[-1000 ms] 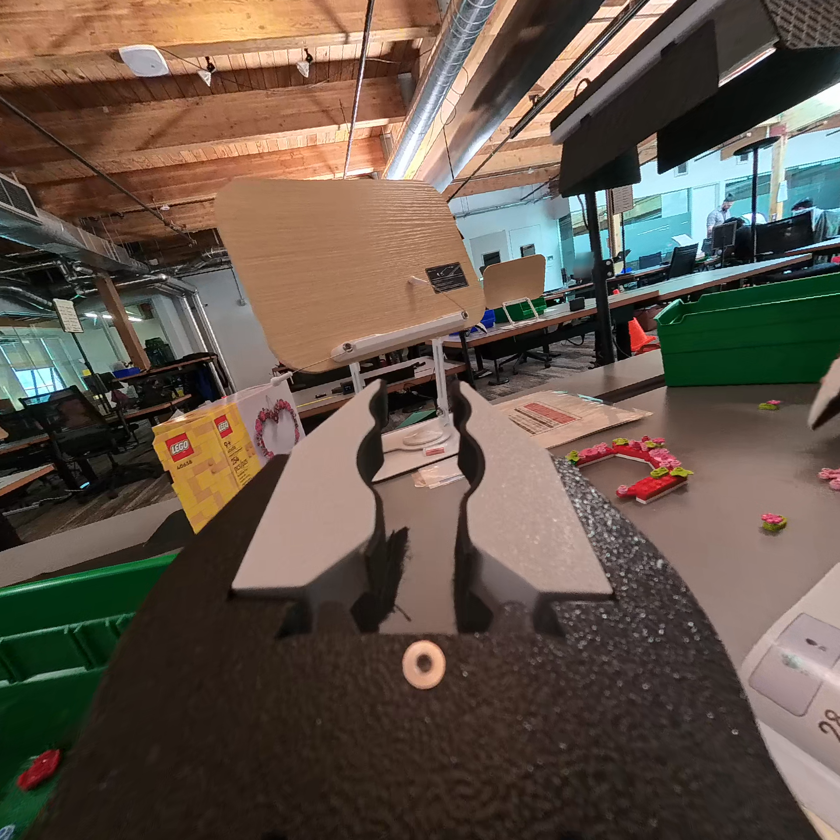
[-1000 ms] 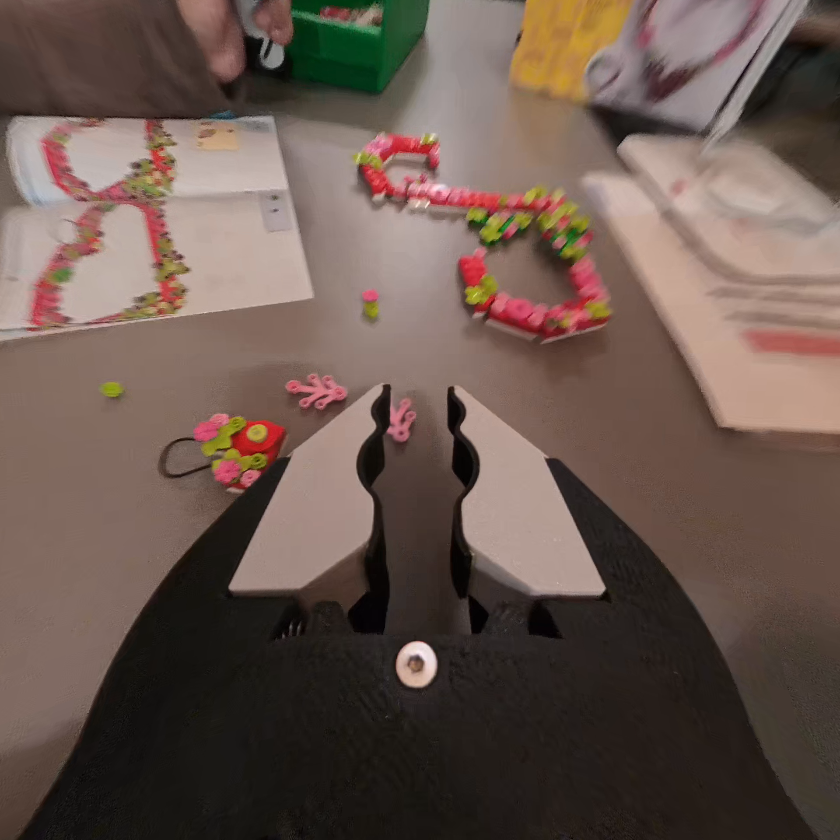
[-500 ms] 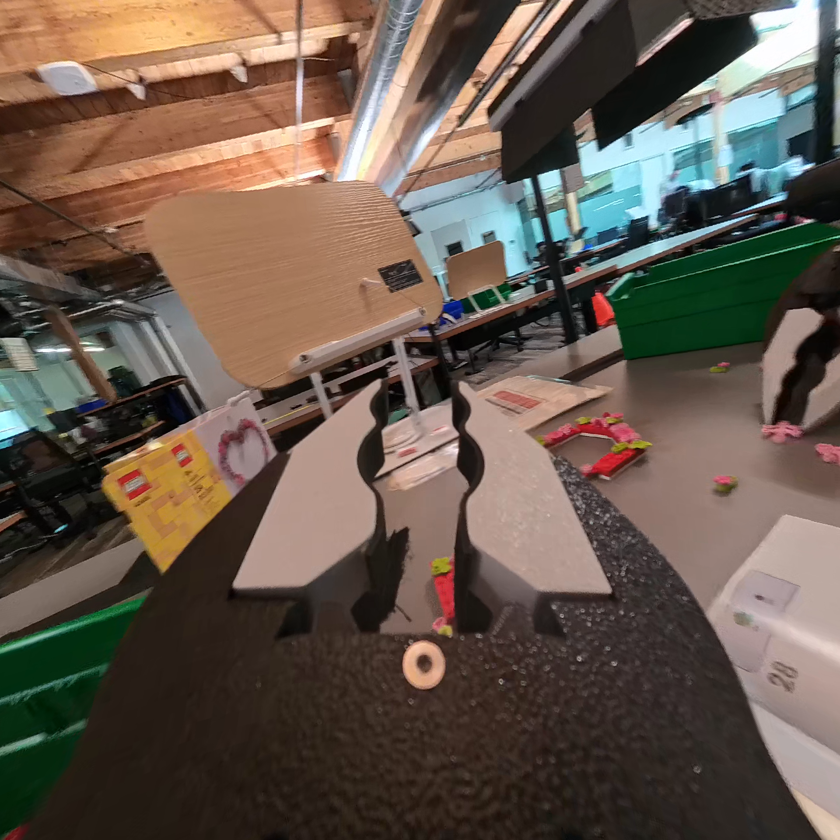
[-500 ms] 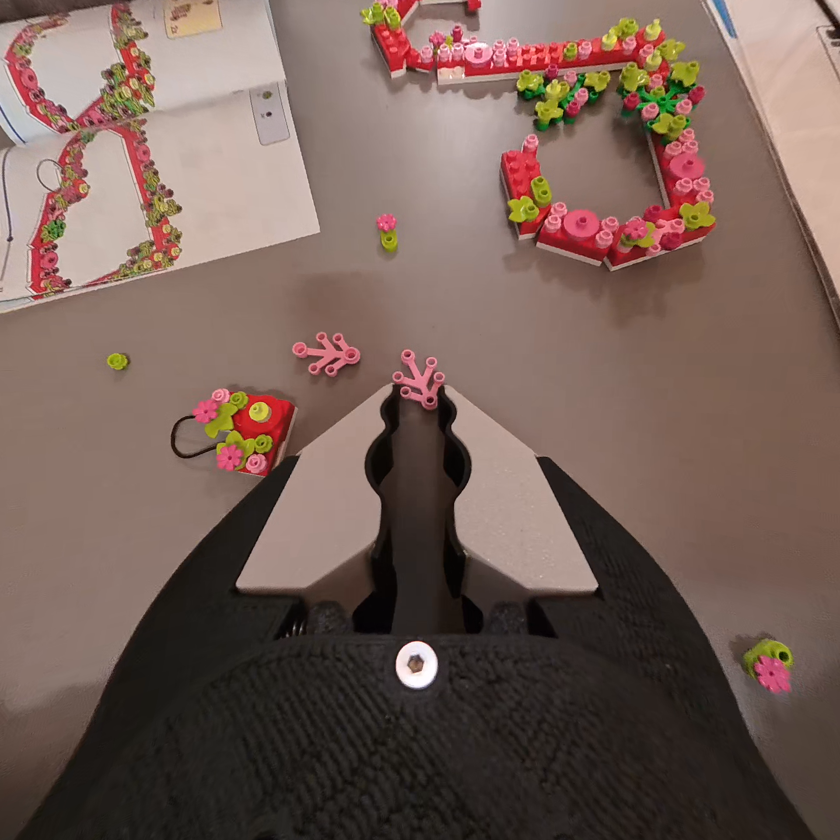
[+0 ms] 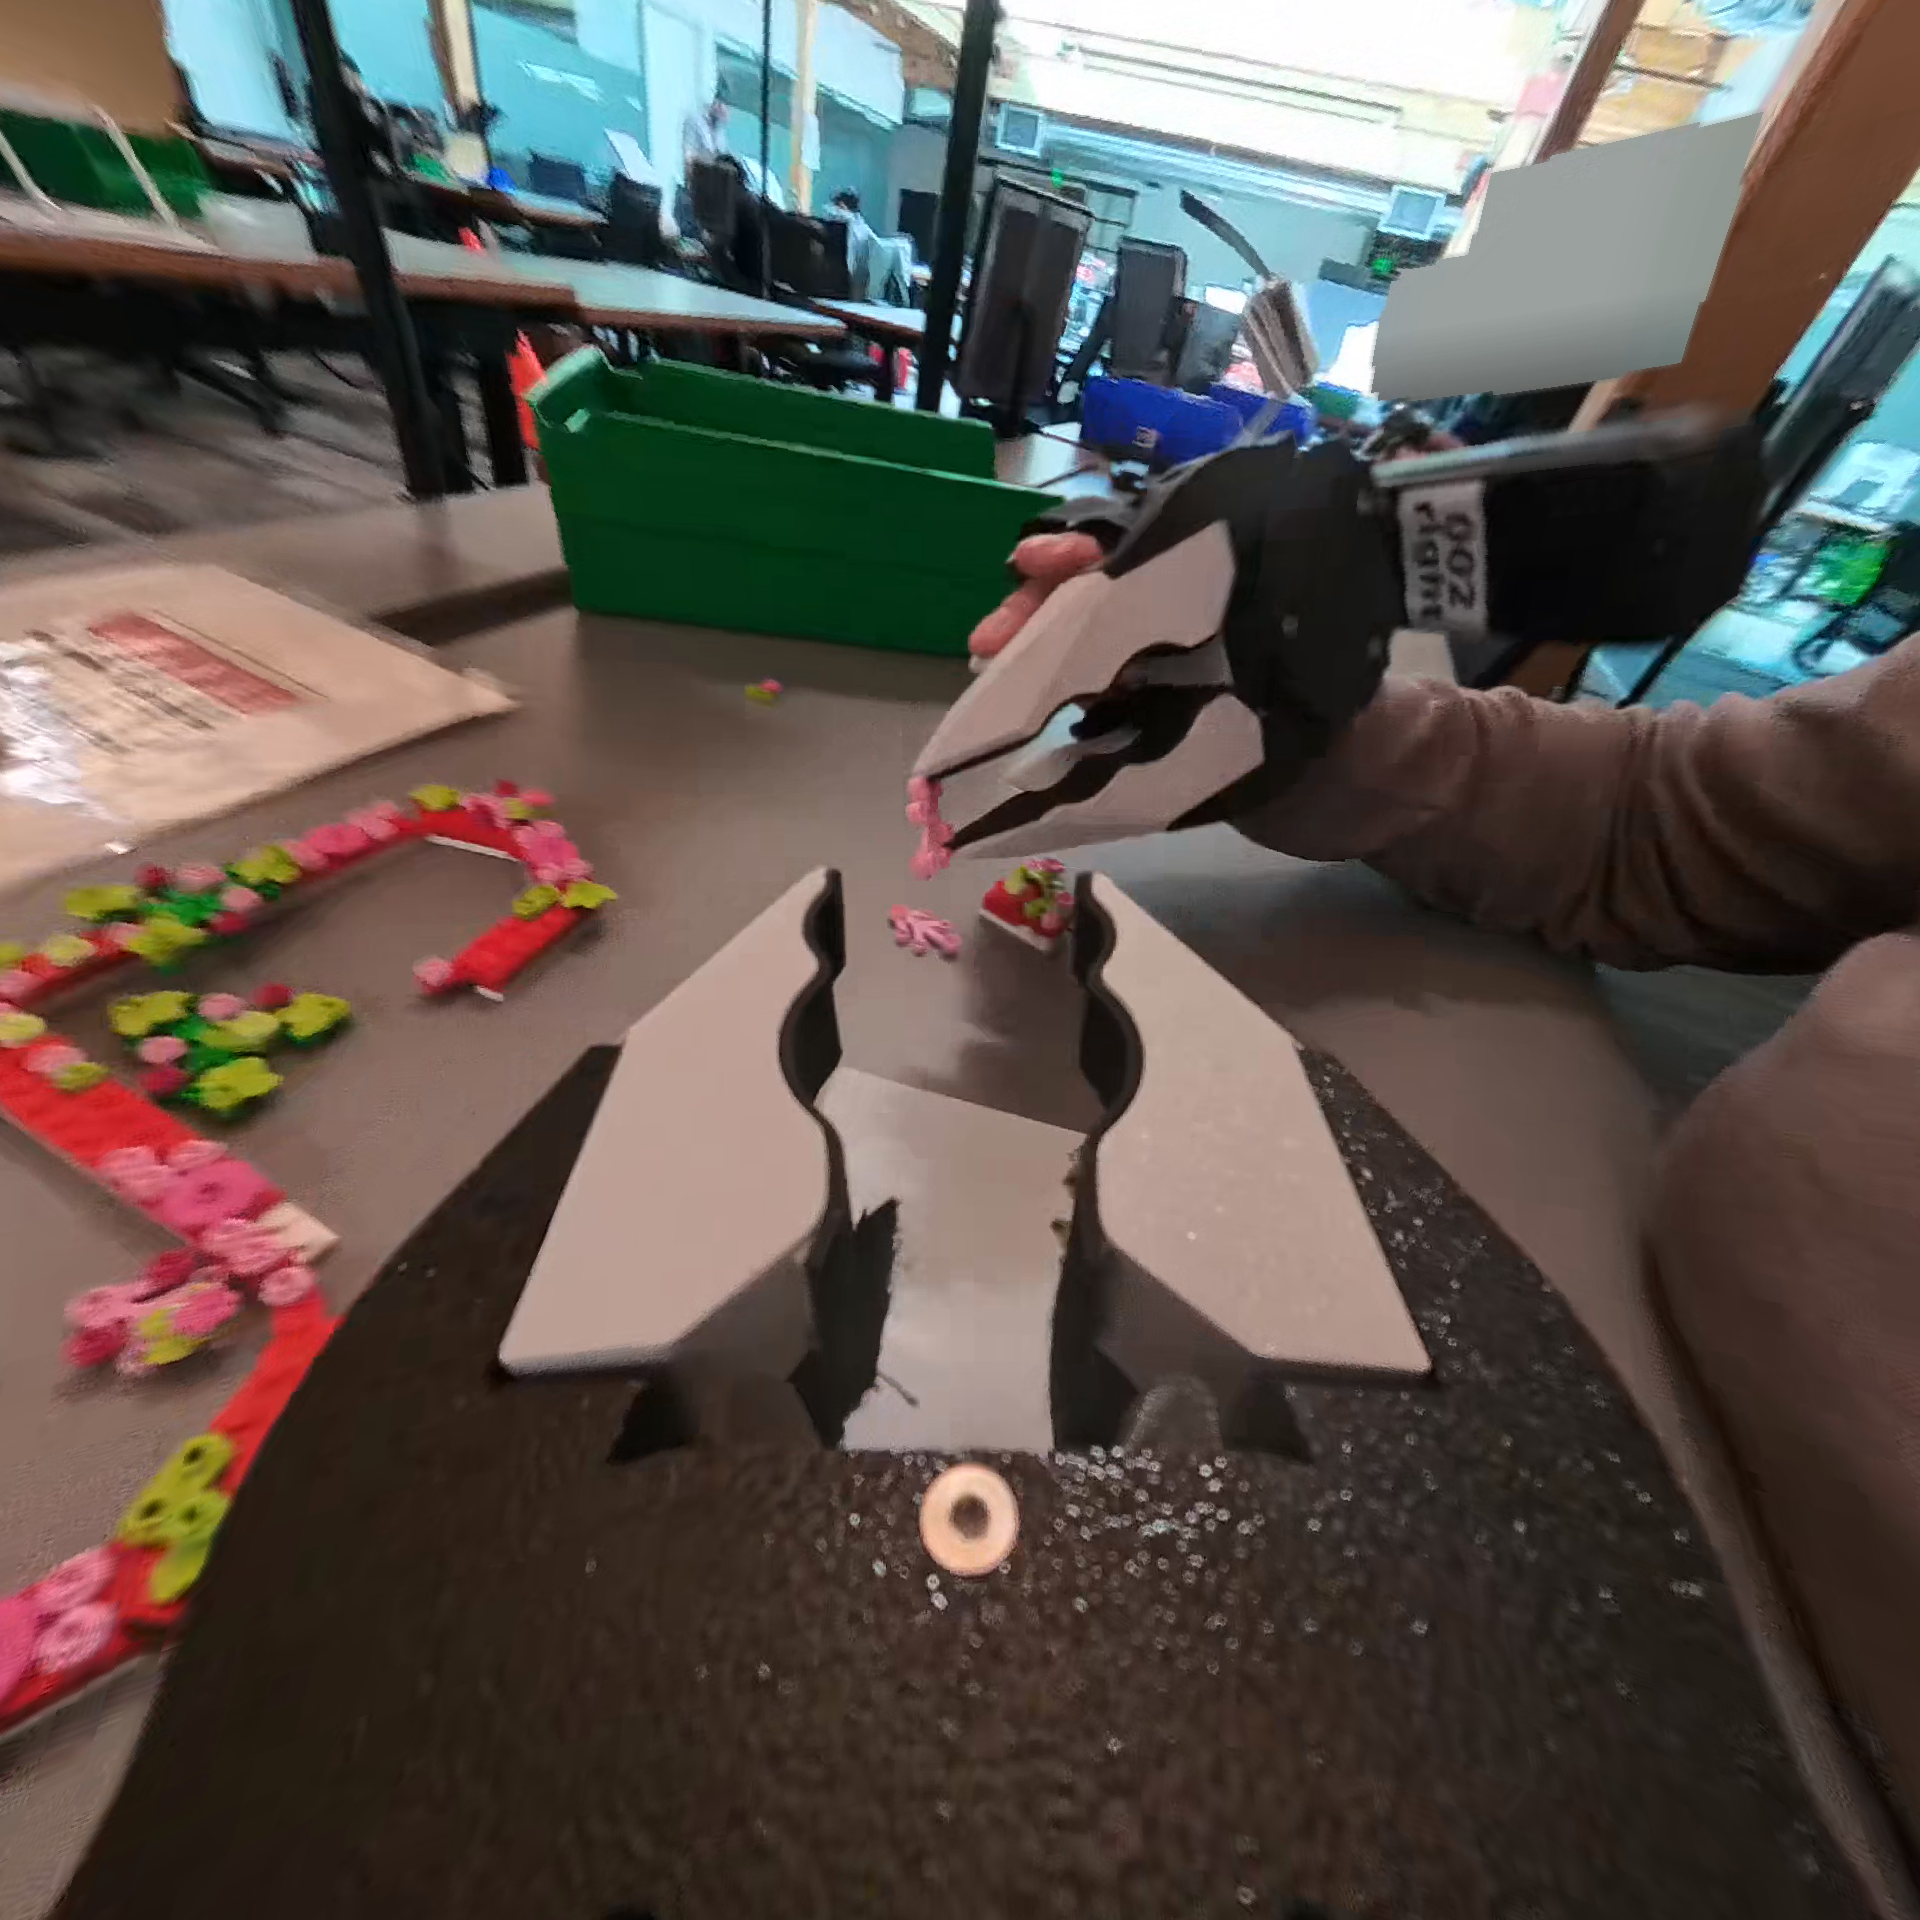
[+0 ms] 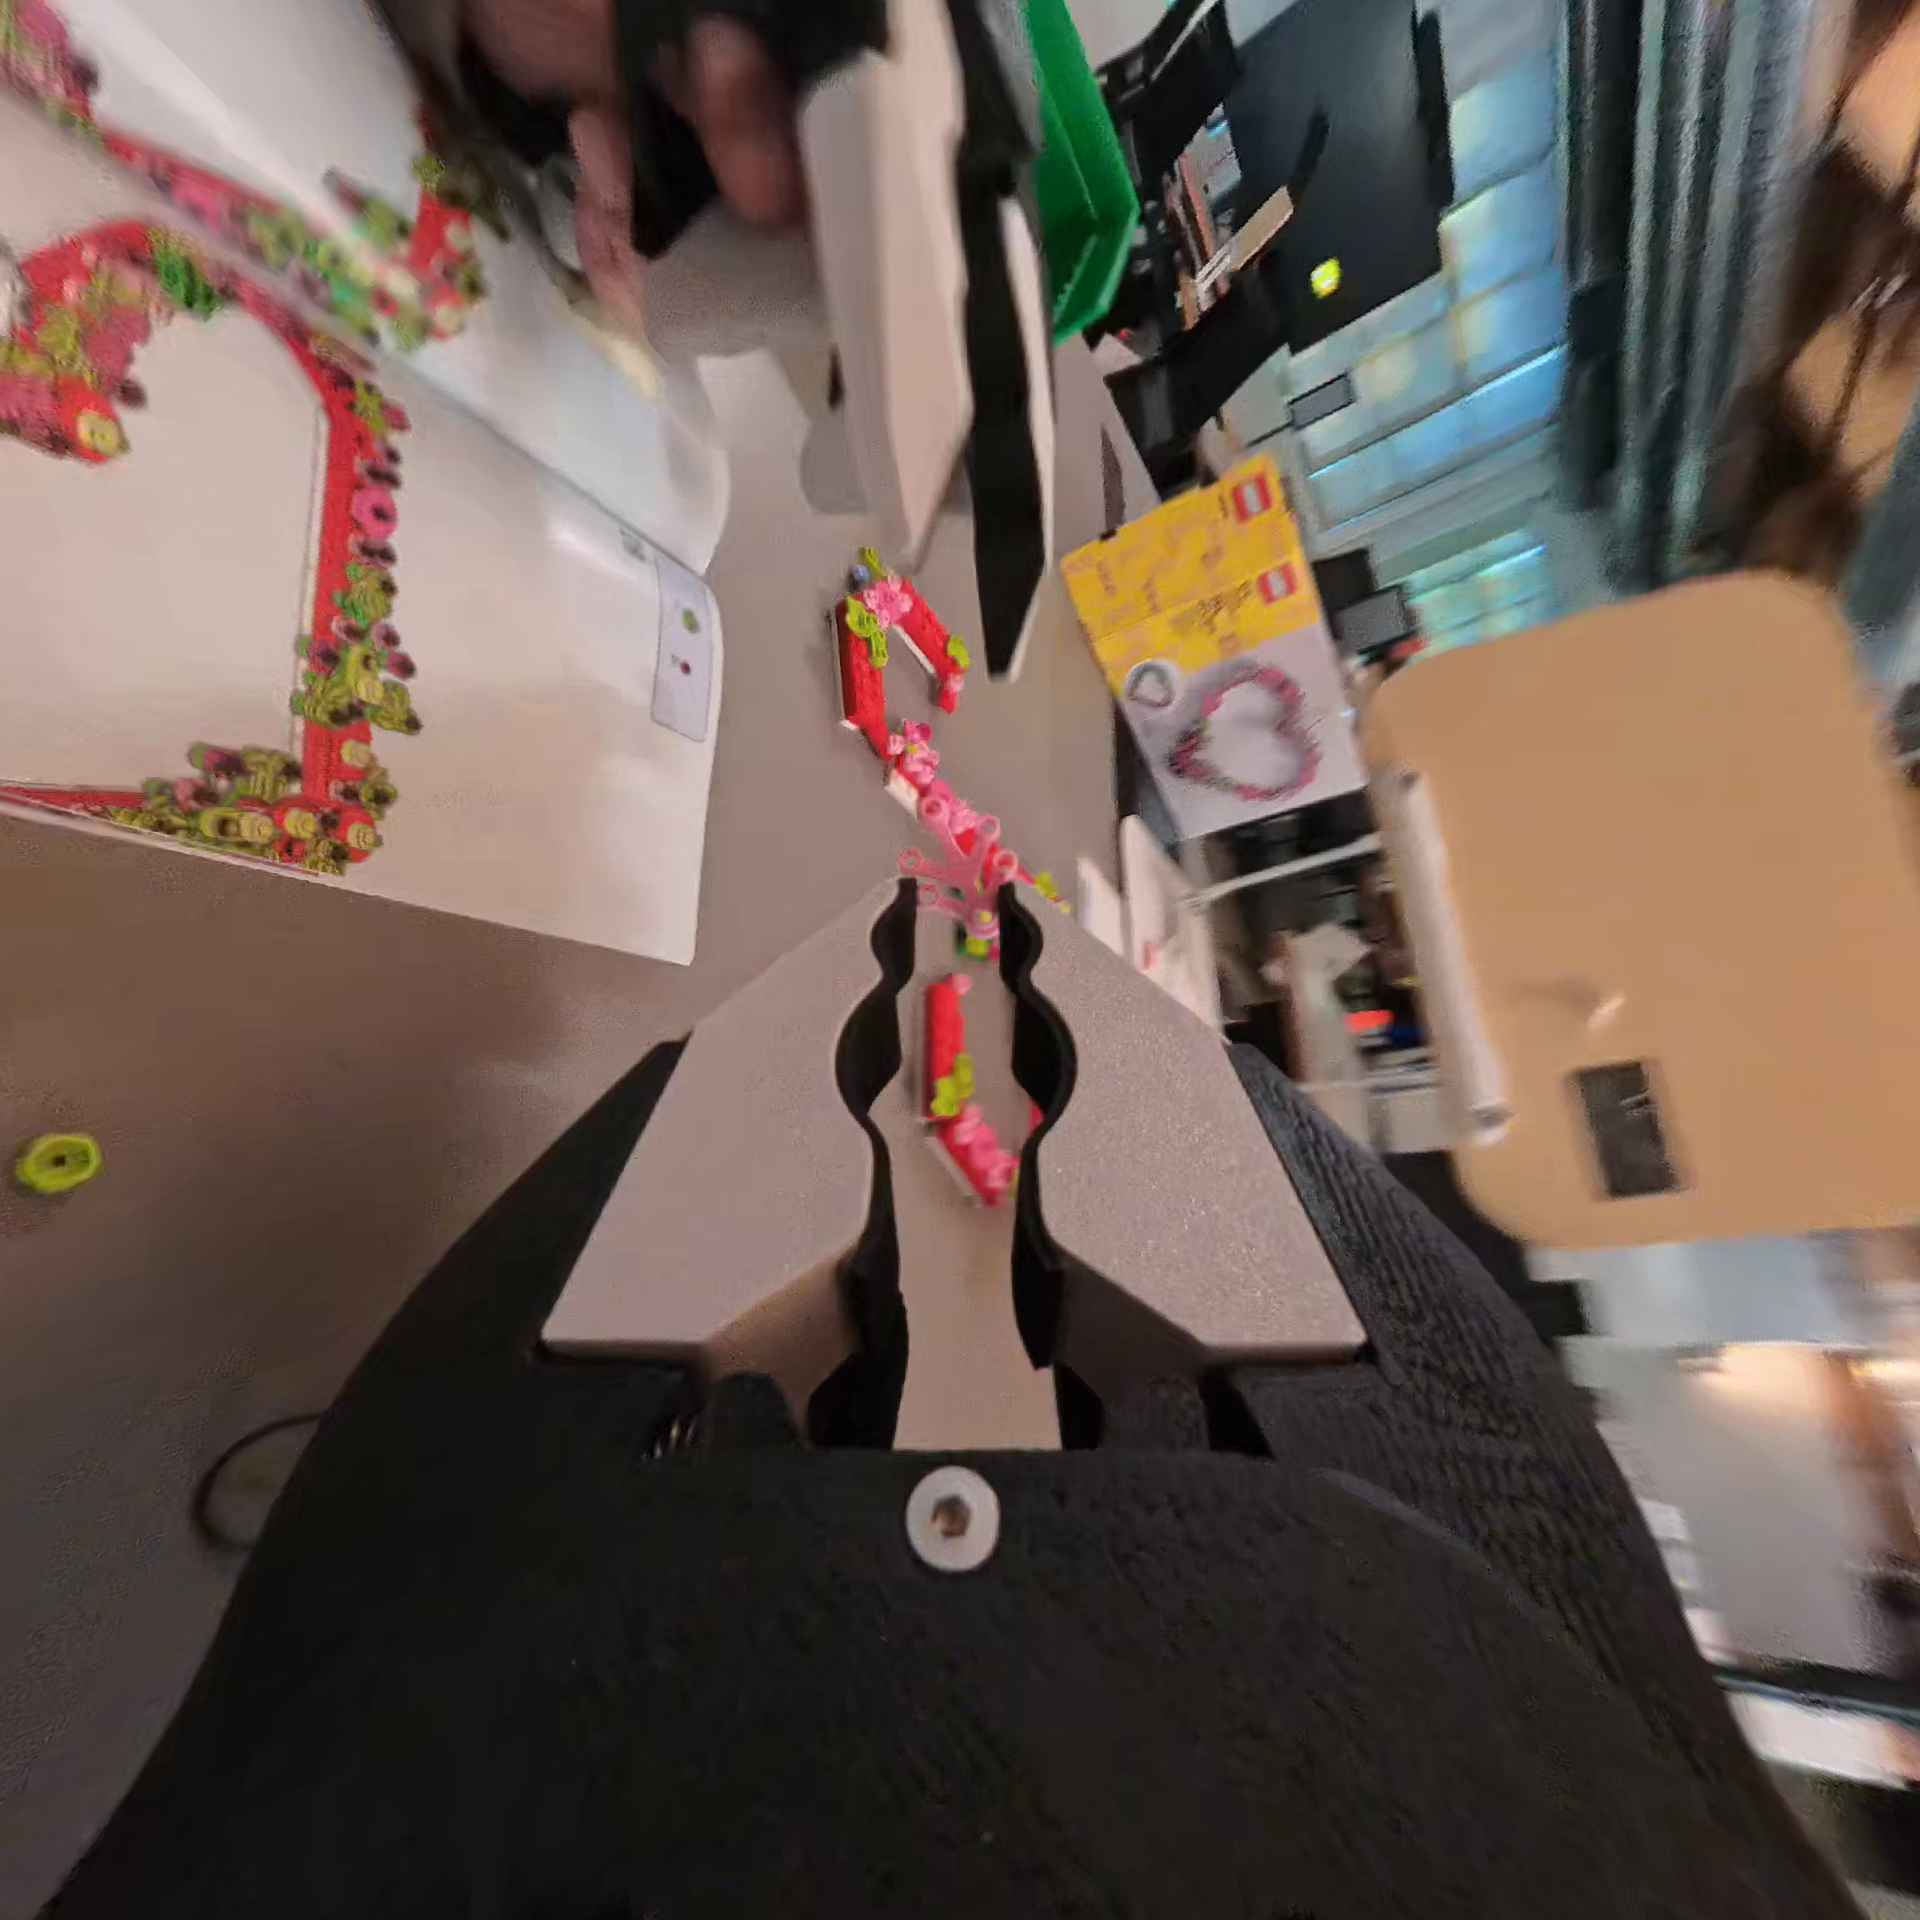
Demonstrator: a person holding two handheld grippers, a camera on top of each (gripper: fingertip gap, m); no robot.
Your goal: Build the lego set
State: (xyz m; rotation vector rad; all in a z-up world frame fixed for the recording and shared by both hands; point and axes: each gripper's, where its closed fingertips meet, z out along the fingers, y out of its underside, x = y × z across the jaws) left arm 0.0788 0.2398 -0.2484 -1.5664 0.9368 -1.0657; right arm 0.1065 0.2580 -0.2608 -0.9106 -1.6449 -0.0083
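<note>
— Left claw (image 5: pixel 956 904)?
— Spread wide, holding nothing, low over the grey table (image 5: pixel 727 727).
— Pink twigs?
— Two. One flat on the table just past the tips (image 5: pixel 925 928). The other (image 5: pixel 928 840) pinched in the right claw (image 5: pixel 940 805), up in the air.
— Farther off?
— One green bin (image 5: pixel 769 520).

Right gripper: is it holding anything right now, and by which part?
Yes: the right gripper pinches a pink branch piece at its tips, by the stem end. The left gripper is open and empty.
</note>
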